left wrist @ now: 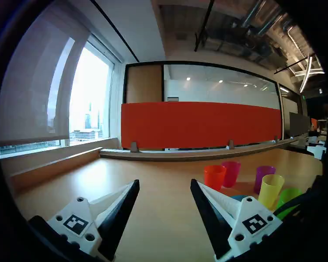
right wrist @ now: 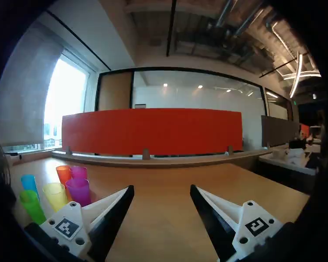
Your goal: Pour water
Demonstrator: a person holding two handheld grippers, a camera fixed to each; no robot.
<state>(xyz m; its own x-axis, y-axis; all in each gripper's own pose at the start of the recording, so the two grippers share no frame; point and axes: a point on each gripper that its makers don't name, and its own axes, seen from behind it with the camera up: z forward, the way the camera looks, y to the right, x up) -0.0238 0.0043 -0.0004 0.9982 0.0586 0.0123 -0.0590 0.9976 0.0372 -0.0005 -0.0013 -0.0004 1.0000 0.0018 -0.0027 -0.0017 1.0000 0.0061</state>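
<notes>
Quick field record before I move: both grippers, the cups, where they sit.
left gripper: open, empty
right gripper: open, empty
cups: orange cup, pink cup, purple cup, yellow cup, green cup, blue cup; upright, clustered
position: on desk; right side in left gripper view, left side in right gripper view
contents: cannot tell
backdrop: red divider at desk's far edge

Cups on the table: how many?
6, clustered on the table: orange cup and pink cup at the back, purple cup and yellow cup in front, blue cup and green cup farthest left in the right gripper view. Others may be hidden.
</notes>
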